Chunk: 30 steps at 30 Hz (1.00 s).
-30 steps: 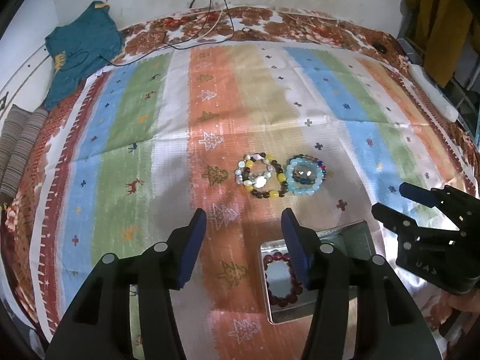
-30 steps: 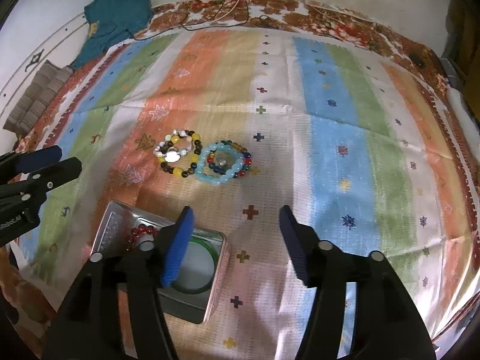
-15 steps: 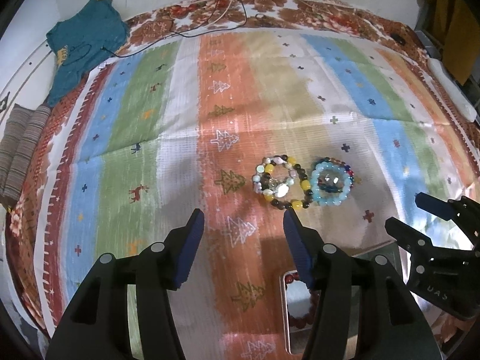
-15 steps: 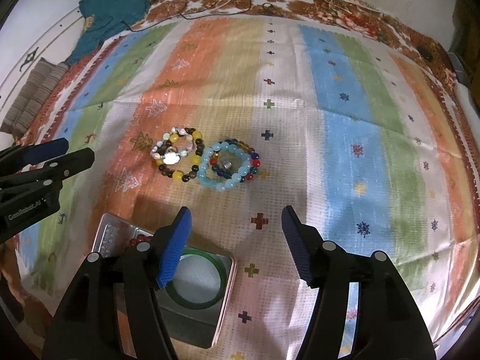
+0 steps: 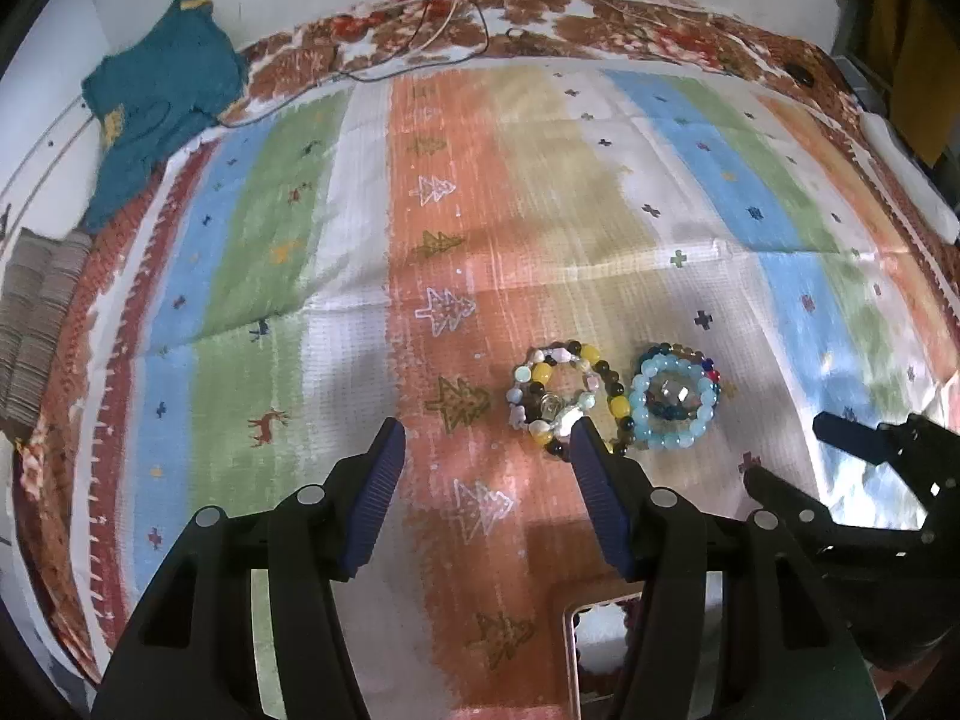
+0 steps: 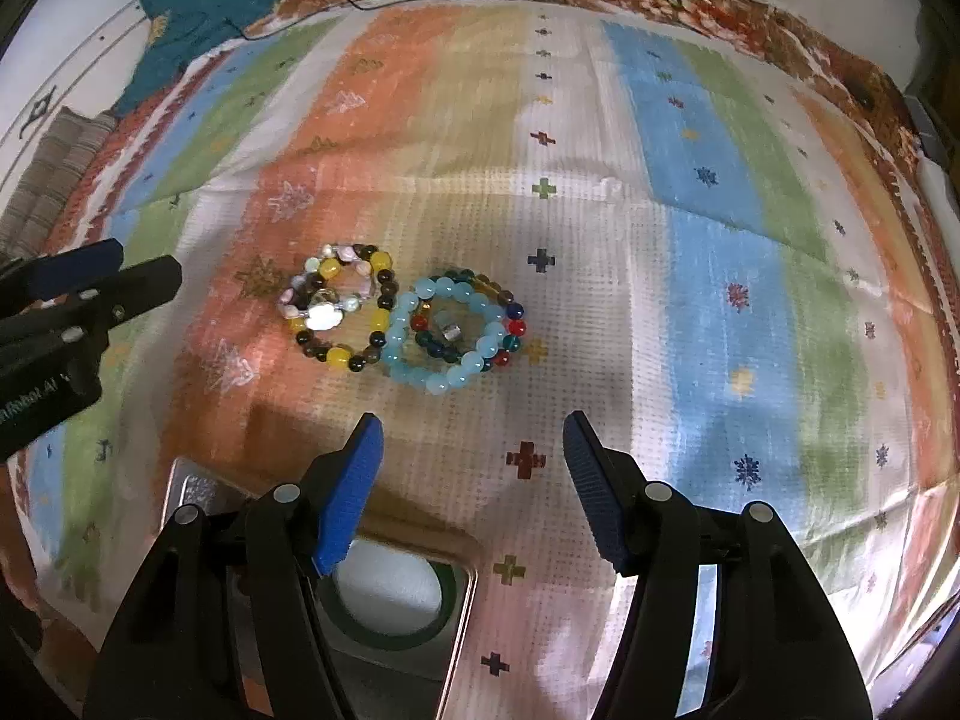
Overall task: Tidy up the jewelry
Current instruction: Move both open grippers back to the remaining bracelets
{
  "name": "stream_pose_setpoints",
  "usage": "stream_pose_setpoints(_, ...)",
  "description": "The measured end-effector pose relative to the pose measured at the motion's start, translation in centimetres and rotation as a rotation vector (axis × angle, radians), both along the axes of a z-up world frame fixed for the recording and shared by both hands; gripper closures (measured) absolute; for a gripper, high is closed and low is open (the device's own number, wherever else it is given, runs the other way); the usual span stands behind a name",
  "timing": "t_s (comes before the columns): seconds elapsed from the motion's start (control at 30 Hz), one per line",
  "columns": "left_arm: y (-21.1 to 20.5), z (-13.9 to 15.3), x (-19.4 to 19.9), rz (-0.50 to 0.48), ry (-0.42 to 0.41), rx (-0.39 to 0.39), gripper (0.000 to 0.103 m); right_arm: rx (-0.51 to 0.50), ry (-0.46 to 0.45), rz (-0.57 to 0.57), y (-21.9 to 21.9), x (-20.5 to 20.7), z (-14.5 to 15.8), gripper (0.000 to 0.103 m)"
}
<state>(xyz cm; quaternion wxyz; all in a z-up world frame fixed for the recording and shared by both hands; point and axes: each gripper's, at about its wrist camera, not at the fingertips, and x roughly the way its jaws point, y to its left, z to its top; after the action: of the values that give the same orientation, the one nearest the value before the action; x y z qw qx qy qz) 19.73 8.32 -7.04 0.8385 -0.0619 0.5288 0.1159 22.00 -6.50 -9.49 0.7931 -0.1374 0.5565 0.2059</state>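
Observation:
Two piles of beaded bracelets lie side by side on the striped cloth: a yellow, dark and pearl pile [image 5: 564, 399] [image 6: 339, 315] and a light blue pile [image 5: 675, 402] [image 6: 459, 333]. A metal tin [image 6: 462, 606] [image 5: 570, 654] sits near me, holding a green bangle [image 6: 384, 636] and a dark red bead bracelet [image 5: 627, 615]. My left gripper [image 5: 486, 462] is open and empty, short of the yellow pile. My right gripper [image 6: 471, 450] is open and empty, short of the blue pile.
The striped cloth [image 5: 360, 252] covers a bed with a brown floral border. A teal garment [image 5: 156, 102] and cables [image 5: 432, 30] lie at the far left and back. Folded grey fabric [image 5: 36, 324] sits at the left edge.
Both grippers have pulled back and tilted up. The tin has slid toward the bottom of both views and the bracelet piles sit lower in the frames. Both grippers stay open.

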Motion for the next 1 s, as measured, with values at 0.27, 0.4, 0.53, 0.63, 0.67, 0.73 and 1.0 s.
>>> stream_pose_setpoints(0.27, 0.9, -1.9, 1.7, -0.002, 0.044, -0.006, 0.046, -0.002, 0.047, -0.020, 0.8, 1.4, -1.3, 0.041)
stream_pose_setpoints(0.4, 1.2, -3.0, 2.5, -0.011, 0.065, -0.013, 0.046, -0.009, 0.060, -0.023, 1.2, 1.9, -2.0, 0.041)
stream_pose_setpoints(0.53, 1.3, -4.0, 3.3, -0.015, 0.091, -0.007, 0.046, -0.015, 0.076, -0.030, 1.5, 2.5, -2.6, 0.041)
stream_pose_setpoints(0.63, 1.3, -4.6, 3.9, -0.026, 0.106, -0.018, 0.046, -0.018, 0.091, -0.039, 1.6, 3.0, -3.2, 0.041)
stream_pose_setpoints(0.67, 1.3, -4.8, 4.1, -0.028, 0.110, -0.018, 0.046, -0.017, 0.098, -0.043, 1.6, 3.2, -3.3, 0.041)
stream_pose_setpoints(0.73, 1.4, -5.1, 4.5, -0.032, 0.119, -0.019, 0.046, -0.017, 0.105, -0.050, 1.6, 3.5, -3.6, 0.041)
stream_pose_setpoints(1.0, 1.6, -7.2, 5.4, -0.043, 0.173, -0.004, 0.046, -0.017, 0.144, -0.050, 2.1, 4.3, -4.8, 0.048)
